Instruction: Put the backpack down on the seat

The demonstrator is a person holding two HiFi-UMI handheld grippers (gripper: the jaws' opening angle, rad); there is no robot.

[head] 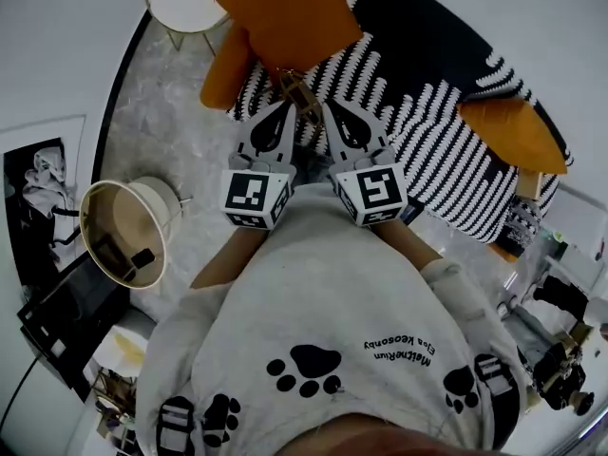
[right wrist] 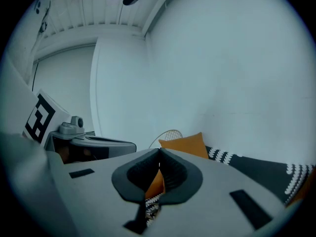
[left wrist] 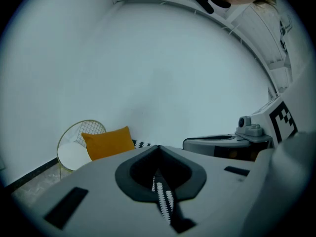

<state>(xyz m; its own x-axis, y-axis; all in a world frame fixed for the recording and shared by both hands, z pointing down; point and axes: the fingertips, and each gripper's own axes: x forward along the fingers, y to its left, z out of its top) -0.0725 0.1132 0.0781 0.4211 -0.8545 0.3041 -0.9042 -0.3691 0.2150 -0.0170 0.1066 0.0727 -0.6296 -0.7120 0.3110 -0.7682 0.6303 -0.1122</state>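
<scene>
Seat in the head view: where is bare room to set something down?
Bare: the striped seat between the right claw and the right-hand orange cushion. Crowded: the left end, where orange bulk lies beside the round table.

I see coded square markers on the left tool (head: 288, 105) and right tool (head: 329, 108), and small upside-down print on the white shirt (head: 399, 354), unreadable to me.

Orange backpack (head: 285, 17) aloft above black-white striped seat (head: 456, 150).
</scene>
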